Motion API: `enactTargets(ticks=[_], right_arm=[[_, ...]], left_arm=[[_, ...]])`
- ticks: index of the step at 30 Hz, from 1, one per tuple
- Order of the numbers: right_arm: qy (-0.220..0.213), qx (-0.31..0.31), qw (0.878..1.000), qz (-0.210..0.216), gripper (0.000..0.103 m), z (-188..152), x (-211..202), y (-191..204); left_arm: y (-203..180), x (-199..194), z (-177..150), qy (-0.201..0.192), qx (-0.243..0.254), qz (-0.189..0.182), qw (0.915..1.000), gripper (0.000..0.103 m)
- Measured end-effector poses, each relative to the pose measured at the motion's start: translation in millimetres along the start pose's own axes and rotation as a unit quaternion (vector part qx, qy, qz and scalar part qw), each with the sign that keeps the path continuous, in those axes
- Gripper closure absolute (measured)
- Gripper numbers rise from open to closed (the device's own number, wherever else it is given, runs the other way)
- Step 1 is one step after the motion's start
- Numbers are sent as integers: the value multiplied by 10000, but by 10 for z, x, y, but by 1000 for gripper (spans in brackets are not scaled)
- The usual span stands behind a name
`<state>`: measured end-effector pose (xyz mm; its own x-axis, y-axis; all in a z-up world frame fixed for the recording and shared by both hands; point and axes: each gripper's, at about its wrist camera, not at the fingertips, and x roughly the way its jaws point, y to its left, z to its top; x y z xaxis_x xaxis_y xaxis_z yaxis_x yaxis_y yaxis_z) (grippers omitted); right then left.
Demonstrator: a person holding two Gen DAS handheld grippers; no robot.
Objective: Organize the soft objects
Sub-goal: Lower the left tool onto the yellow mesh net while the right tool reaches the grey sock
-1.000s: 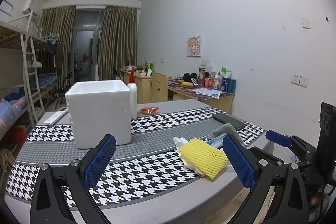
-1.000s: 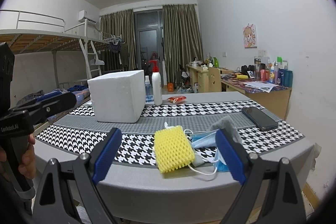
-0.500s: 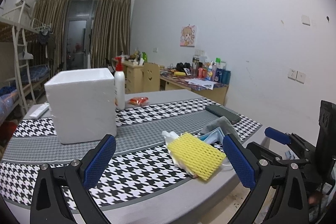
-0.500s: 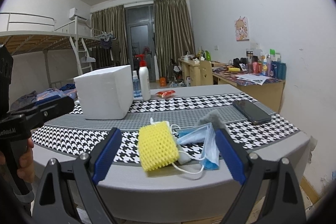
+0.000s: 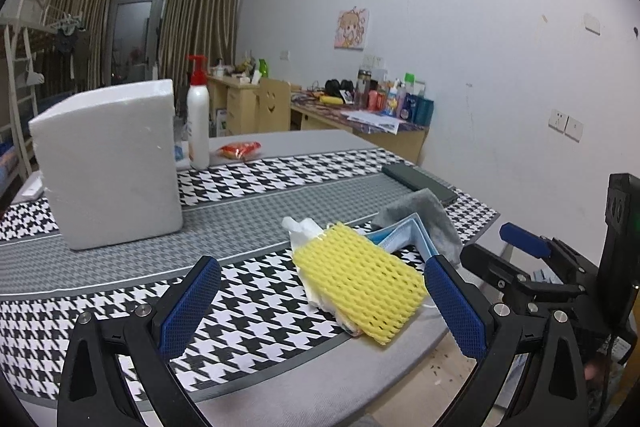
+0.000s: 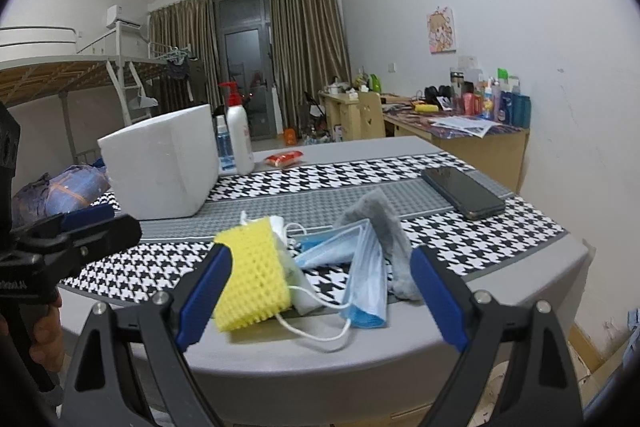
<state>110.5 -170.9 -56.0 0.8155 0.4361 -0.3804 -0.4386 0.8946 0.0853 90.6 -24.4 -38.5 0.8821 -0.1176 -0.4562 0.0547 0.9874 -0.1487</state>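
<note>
A pile of soft things lies near the table's front edge: a yellow foam net (image 5: 358,285) (image 6: 253,273), white tissue (image 5: 301,231) under it, a blue face mask (image 6: 362,269) (image 5: 402,237) and a grey cloth (image 6: 386,227) (image 5: 430,217). My left gripper (image 5: 320,307) is open, short of the pile, with the yellow net between its blue pads. My right gripper (image 6: 320,291) is open too, framing the net and the mask from the table's edge. A white foam box (image 5: 108,163) (image 6: 164,167) stands further back on the left.
A black phone (image 6: 462,193) lies at the right on the houndstooth table runner (image 5: 256,291). A white pump bottle (image 5: 198,115) and a red packet (image 5: 238,149) sit behind the box. A cluttered desk (image 6: 460,131) stands beyond, a bunk bed at the left.
Both grippers have come closer to the pile, which looks larger in both views. Both stay open, holding nothing.
</note>
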Motion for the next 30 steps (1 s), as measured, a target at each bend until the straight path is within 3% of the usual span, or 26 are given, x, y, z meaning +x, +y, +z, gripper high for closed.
enactTargets(ticks=[8, 17, 30], right_arm=[[121, 84, 9998, -103, 10, 12, 112, -118], [240, 187, 9993, -211, 10, 20, 221, -278], [315, 102, 9991, -260, 10, 85, 380, -452]], left_arm=[[-24, 267, -42, 424, -101, -108, 9990, 1], [-86, 502, -27, 678, -109, -249, 9973, 8], [-127, 835, -25, 1152, -20, -192, 9932, 31]])
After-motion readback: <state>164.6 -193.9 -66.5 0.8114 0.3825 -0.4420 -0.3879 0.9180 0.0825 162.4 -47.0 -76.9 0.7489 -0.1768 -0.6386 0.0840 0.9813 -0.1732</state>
